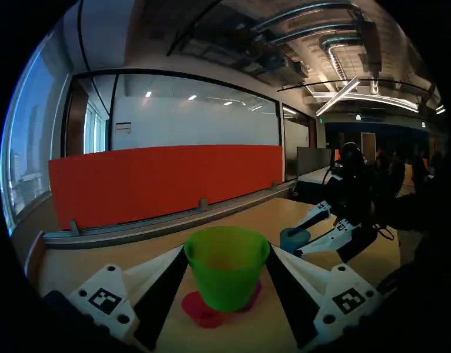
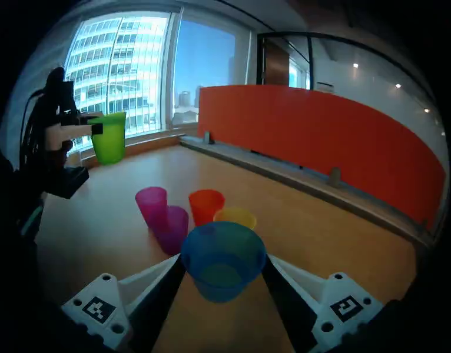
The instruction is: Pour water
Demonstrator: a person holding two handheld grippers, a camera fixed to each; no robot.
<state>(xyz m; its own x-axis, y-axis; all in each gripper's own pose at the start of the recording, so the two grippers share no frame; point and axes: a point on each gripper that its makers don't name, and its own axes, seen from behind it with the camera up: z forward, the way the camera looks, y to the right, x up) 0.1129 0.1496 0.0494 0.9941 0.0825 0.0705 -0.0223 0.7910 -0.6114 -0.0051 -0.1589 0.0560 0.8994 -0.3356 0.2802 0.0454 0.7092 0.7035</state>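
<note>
Left gripper (image 1: 226, 252) jaws clenched on green cup (image 1: 226, 276), one finger on each flank, cup upright and lifted off the wooden table (image 1: 267, 329). It is probably held level so nothing spills before the pour. Right gripper (image 2: 223, 260) jaws likewise clamped on blue cup (image 2: 223, 279), upright, mouth open toward the camera. Cannot tell which cup is source and which is receiver, since water is not discernible in either. The two held cups are well apart, so by my read the pour has not started. Spare cups stand on the table on the near side of the orange partition (image 2: 319, 138), just beyond the blue cup: magenta cup (image 2: 151, 205), purple cup (image 2: 173, 228), red-orange cup (image 2: 205, 205), yellow cup (image 2: 236, 216). They are bunched close together, seemingly parked as unused spares. The green cup, seen from the right gripper view, hangs off the partition's window end. Count: 2 grippers, 6 cups (2 held, 4 standing), 1 partition.
</note>
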